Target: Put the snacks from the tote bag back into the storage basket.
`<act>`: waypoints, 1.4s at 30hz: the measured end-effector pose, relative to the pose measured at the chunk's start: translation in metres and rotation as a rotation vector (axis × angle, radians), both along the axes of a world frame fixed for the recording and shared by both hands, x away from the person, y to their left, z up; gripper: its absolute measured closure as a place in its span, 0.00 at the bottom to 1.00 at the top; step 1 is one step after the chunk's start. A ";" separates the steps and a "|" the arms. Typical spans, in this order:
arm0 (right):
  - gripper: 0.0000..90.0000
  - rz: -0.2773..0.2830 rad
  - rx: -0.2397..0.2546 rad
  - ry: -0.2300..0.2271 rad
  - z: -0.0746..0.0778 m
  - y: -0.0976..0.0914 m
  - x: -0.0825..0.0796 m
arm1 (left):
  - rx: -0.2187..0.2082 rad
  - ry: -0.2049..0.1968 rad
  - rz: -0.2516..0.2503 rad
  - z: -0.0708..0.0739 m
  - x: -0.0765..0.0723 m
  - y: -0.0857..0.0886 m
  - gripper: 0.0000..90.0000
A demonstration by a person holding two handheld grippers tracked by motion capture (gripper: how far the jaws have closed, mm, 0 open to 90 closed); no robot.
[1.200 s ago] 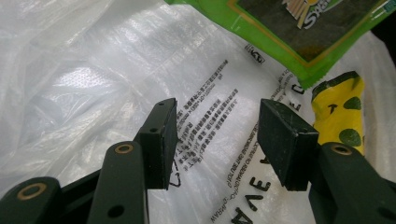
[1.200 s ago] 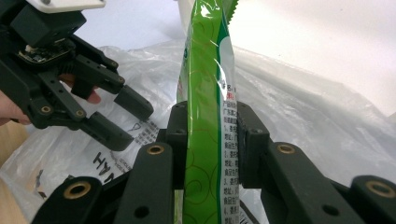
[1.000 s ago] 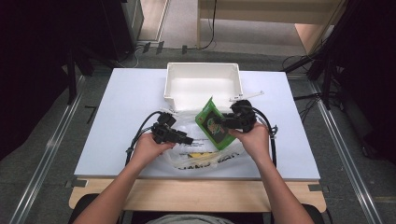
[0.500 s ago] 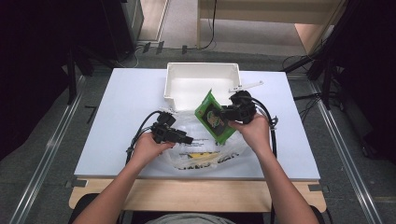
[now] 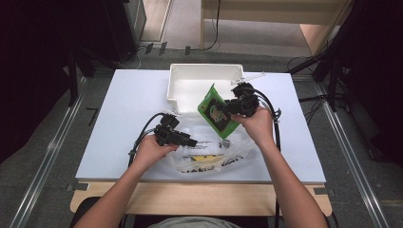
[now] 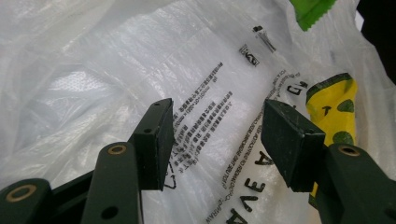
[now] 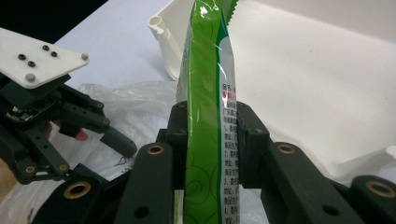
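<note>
right gripper [image 7: 205, 140]: jaws clamped on a green snack packet [image 5: 217, 110], packet standing upright between them, raised off the surface, white tray [image 5: 190, 85] just beyond its top. left gripper [image 6: 217, 140]: jaws spread apart, nothing pinched, printed clear plastic bag [image 6: 140, 70] lying under and between them; yellow packet [image 6: 334, 107] inside, beside the right-hand jaw.

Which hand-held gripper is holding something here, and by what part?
The right hand-held gripper clamps the green snack packet across its flat faces near the lower end. The left hand-held gripper is open over the plastic bag.
</note>
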State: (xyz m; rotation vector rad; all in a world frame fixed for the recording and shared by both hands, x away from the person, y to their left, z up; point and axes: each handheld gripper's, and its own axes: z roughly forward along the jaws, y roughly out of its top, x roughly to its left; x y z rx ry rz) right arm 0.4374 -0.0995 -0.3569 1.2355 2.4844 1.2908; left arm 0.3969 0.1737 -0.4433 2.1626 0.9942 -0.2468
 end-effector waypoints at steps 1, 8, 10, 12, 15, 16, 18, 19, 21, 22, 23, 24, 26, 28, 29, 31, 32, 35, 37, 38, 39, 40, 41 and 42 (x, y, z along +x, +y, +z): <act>0.81 -0.002 -0.006 -0.001 0.001 0.001 0.002 | -0.001 0.003 -0.003 -0.001 0.000 0.000 0.50; 0.81 -0.008 -0.009 -0.005 0.008 0.005 0.014 | -0.009 -0.014 -0.012 0.002 -0.001 0.000 0.51; 0.81 -0.007 -0.009 -0.002 0.010 0.007 0.017 | -0.006 -0.013 -0.009 0.002 -0.001 0.001 0.51; 0.81 -0.003 -0.003 0.000 0.012 0.008 0.020 | -0.004 -0.014 -0.005 0.002 -0.001 0.001 0.51; 0.81 -0.012 -0.014 -0.012 0.014 0.010 0.023 | 0.015 -0.029 -0.003 0.002 -0.001 0.000 0.51; 0.81 -0.014 -0.014 -0.011 0.015 0.010 0.025 | 0.021 -0.031 -0.004 0.002 -0.001 -0.001 0.51; 0.81 -0.023 -0.013 -0.020 0.017 0.011 0.027 | 0.014 -0.027 -0.002 0.002 -0.001 -0.001 0.51; 0.81 -0.024 -0.017 -0.016 0.018 0.011 0.029 | 0.015 -0.028 -0.003 0.002 -0.001 -0.001 0.51; 0.81 -0.029 -0.024 -0.018 0.020 0.012 0.032 | 0.012 -0.028 -0.004 0.003 -0.001 0.000 0.51; 0.81 -0.033 -0.022 -0.018 0.022 0.012 0.034 | 0.012 -0.028 -0.002 0.003 -0.001 0.000 0.51; 0.81 -0.032 -0.023 -0.020 0.023 0.012 0.036 | 0.012 -0.026 -0.004 0.003 -0.001 0.000 0.51; 0.81 -0.039 -0.025 -0.023 0.024 0.013 0.037 | 0.014 -0.026 -0.004 0.003 0.000 0.000 0.50; 0.81 -0.044 -0.019 -0.019 0.027 0.013 0.041 | 0.014 -0.026 -0.006 0.003 0.000 0.000 0.50; 0.81 -0.051 -0.024 -0.024 0.030 0.015 0.044 | 0.016 -0.027 -0.007 0.003 0.000 0.000 0.50; 0.81 -0.054 -0.023 -0.021 0.031 0.016 0.047 | 0.014 -0.025 -0.004 0.003 0.000 0.000 0.50; 0.81 -0.059 -0.018 -0.020 0.032 0.017 0.051 | 0.010 -0.025 -0.002 0.002 0.001 0.001 0.50; 0.81 -0.062 -0.024 -0.018 0.033 0.018 0.053 | 0.013 -0.025 -0.003 0.003 0.001 0.001 0.50; 0.81 -0.070 -0.026 -0.022 0.035 0.020 0.058 | 0.014 -0.024 -0.002 0.003 0.002 0.002 0.50; 0.81 -0.081 -0.016 -0.034 0.038 0.020 0.061 | 0.014 -0.022 -0.002 0.003 0.002 0.002 0.50; 0.81 -0.083 -0.018 -0.029 0.040 0.020 0.062 | 0.014 -0.023 -0.002 0.003 0.002 0.002 0.50; 0.81 -0.083 -0.019 -0.032 0.041 0.021 0.064 | 0.011 -0.022 -0.002 0.002 0.002 0.002 0.50; 0.81 -0.089 -0.019 -0.030 0.042 0.021 0.065 | 0.012 -0.022 -0.002 0.002 0.002 0.002 0.50; 0.81 -0.090 -0.023 -0.034 0.043 0.022 0.068 | 0.012 -0.022 -0.003 0.002 0.002 0.002 0.50; 0.81 -0.091 -0.027 -0.033 0.044 0.023 0.069 | 0.012 -0.021 -0.002 0.002 0.002 0.002 0.50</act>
